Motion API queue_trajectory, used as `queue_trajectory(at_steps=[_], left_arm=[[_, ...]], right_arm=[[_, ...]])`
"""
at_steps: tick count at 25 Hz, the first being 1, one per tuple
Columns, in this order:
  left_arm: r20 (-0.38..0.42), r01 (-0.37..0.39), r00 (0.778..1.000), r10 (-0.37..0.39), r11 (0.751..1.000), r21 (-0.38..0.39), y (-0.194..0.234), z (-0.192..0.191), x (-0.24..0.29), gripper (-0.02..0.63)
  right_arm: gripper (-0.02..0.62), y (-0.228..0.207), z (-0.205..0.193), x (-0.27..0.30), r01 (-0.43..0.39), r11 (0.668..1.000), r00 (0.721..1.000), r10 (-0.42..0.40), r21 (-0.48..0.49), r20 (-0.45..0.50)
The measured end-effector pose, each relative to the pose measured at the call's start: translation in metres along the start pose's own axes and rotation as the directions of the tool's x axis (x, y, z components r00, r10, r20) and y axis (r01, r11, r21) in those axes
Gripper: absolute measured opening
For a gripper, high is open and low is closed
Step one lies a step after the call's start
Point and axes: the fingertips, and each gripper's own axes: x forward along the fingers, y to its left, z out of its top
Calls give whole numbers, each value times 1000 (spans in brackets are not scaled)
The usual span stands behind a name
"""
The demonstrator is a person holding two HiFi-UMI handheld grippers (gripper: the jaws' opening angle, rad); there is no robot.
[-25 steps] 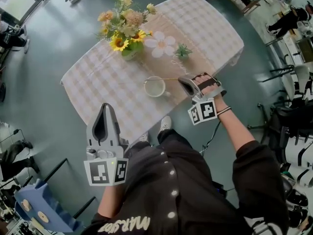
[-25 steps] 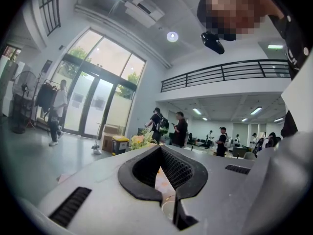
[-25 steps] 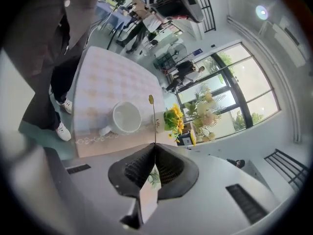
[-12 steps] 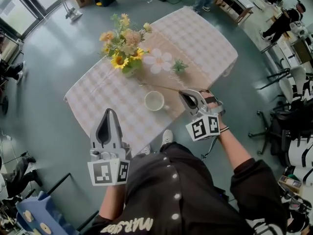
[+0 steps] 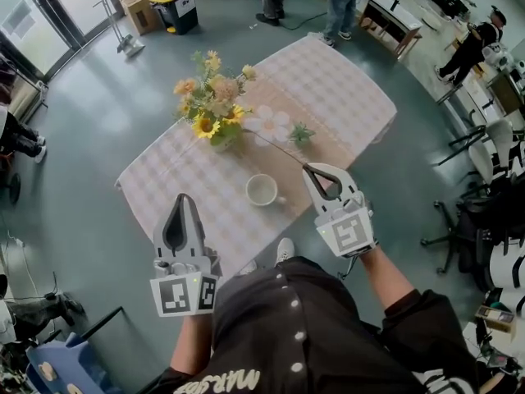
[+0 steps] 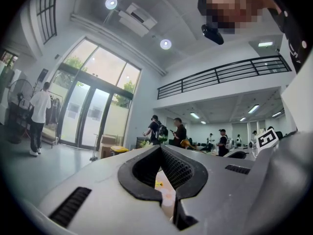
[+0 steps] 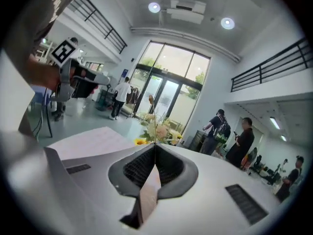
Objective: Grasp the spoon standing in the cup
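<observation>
One checked table (image 5: pixel 328 80) under both tools, spoon (image 5: pixel 285 150) no longer in the cup (image 5: pixel 262 190).
Beneath and just left of the right gripper (image 5: pixel 307 168): white cup, emptied within the last second, so grasp made and lift apparently already done. Left gripper (image 5: pixel 181 198), well to the left of the right one, closed on nothing. Right jaws clamped on the spoon's handle end; long axis straight on from the jaws, bowl end farthest out, aimed toward the flowers (image 5: pixel 215 109).

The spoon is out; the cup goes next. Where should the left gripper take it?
Probably the cup's left rim, from above: it stands upright, mouth open, so one of the left gripper's fingers fits inside the wall, the other outside.
</observation>
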Motion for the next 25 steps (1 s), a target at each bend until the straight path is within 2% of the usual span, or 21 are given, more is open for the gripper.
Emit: queue_trajectory(at_steps=[4,7,11,16,25], left_arm=[[16,-11,1000,11,1000,13,3,8,0,12],[26,-18,1000,17,1000,21,3,12,-1,12],[45,-24,999,22,999,43,4,20,-1,12],[53,-35,998,31,997,66,5,24,-1,12],[50,-54,997,50,996,66,13,29,-4,12]], right_arm=[[5,-17,23,-10,48,994,994,-58,97,98],[5,-31,36,-20,80,973,979,-118,218,167],[5,-48,42,-35,127,934,966,-193,334,172],[5,-67,44,-51,172,891,941,-275,421,199],[5,-90,49,-82,243,849,896,-382,468,226]])
